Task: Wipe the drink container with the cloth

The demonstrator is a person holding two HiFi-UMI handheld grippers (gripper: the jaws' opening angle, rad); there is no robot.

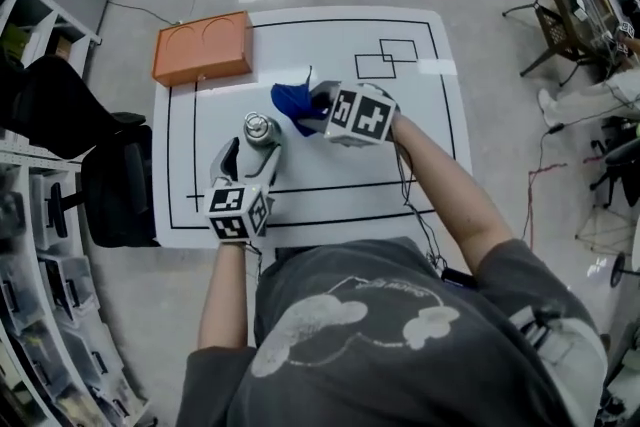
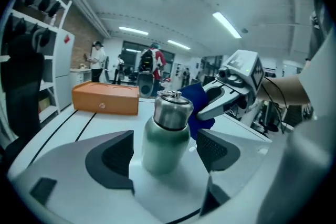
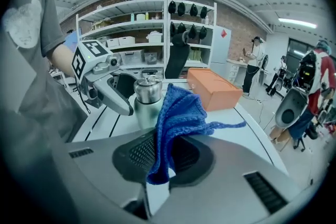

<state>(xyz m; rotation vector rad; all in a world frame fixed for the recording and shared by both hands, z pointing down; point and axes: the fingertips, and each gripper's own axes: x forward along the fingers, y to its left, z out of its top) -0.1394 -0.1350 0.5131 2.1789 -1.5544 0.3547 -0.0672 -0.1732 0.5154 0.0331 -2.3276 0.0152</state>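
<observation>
Table (image 1: 420, 165) holds upright bottle (image 2: 165, 134) between wide left fingers (image 2: 113, 157); right fingers (image 3: 136, 152) pinch cloth (image 3: 178, 113).

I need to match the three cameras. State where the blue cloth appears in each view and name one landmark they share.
Head view: blue cloth just above centre, left of the right gripper, up-right of the bottle.
Left gripper view: blue cloth right of centre, behind the bottle.
Right gripper view: blue cloth at centre, pinched between the jaws.
Shared landmark: orange box, visible in all three.
</observation>
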